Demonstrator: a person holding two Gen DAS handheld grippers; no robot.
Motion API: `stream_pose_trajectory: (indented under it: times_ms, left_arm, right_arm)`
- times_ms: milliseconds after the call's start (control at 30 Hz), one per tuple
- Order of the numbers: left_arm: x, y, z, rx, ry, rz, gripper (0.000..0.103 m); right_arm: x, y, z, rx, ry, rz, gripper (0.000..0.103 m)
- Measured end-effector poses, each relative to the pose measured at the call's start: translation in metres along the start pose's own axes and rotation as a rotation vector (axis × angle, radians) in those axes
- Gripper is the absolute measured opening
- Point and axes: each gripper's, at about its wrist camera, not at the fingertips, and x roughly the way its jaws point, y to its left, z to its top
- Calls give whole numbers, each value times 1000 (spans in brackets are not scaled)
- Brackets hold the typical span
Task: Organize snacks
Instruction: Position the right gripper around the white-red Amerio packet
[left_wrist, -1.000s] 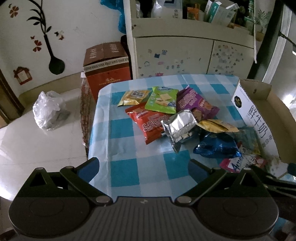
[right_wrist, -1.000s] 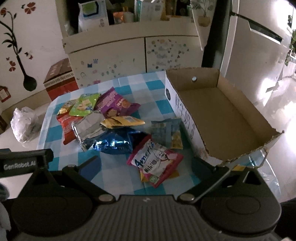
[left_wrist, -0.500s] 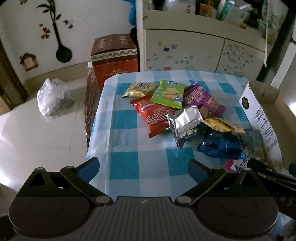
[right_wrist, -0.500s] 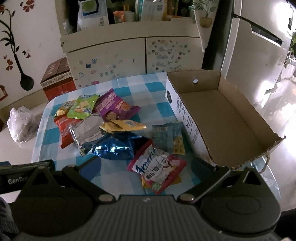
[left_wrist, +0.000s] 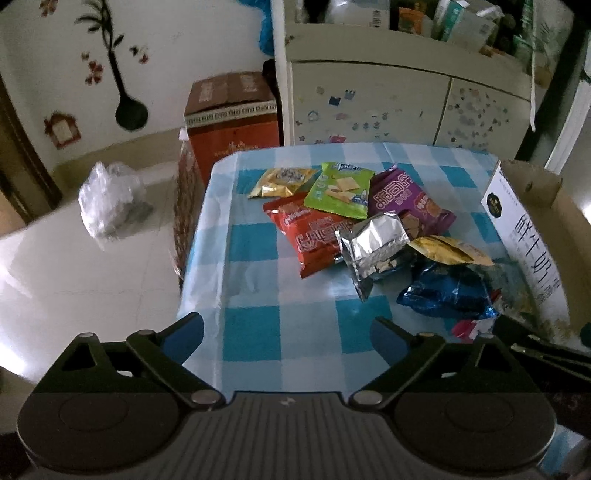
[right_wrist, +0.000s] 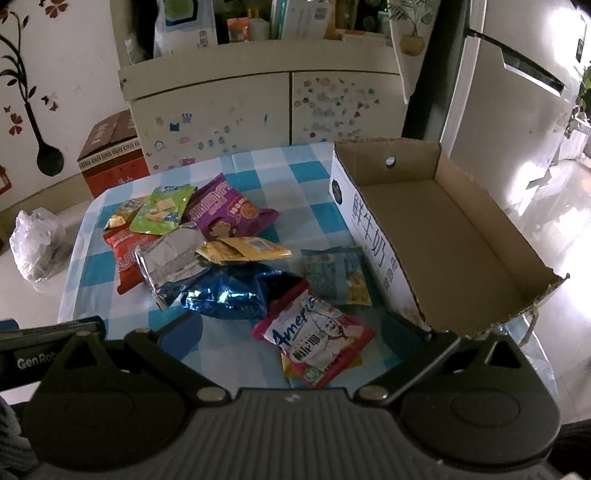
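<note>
Several snack packets lie piled on a blue-checked tablecloth (left_wrist: 255, 295): a red one (left_wrist: 314, 232), a green one (left_wrist: 341, 190), a purple one (right_wrist: 225, 212), a silver one (left_wrist: 373, 245), a blue foil one (right_wrist: 232, 291) and a pink "Ameri" one (right_wrist: 314, 339). An open cardboard box (right_wrist: 443, 236), with nothing in it, stands at the table's right. My left gripper (left_wrist: 288, 332) is open and holds nothing, above the table's near edge. My right gripper (right_wrist: 306, 328) is open, holds nothing, and hovers just above the pink packet.
A white cabinet (right_wrist: 280, 107) with stickers stands behind the table. An orange carton (left_wrist: 232, 125) and a plastic bag (left_wrist: 110, 199) sit on the floor to the left. A fridge (right_wrist: 517, 92) is at the right.
Both grippers have drawn back and risen a little, so the table looks slightly farther away. The packets and the box have not moved.
</note>
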Motion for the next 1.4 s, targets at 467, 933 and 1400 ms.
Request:
stream_pose_trajectory:
  times_ms: [467,933,1400]
  left_arm:
    - [15,1,7,98,34,70,99]
    - [21,7,12,75,43,117,99]
    - [22,6,12,76,44,126,99]
  right_arm:
    - [20,15,3,-32,67,15,102]
    - [26,26,8,-64,67,32,102]
    - [26,28,7,-77,62,23,102]
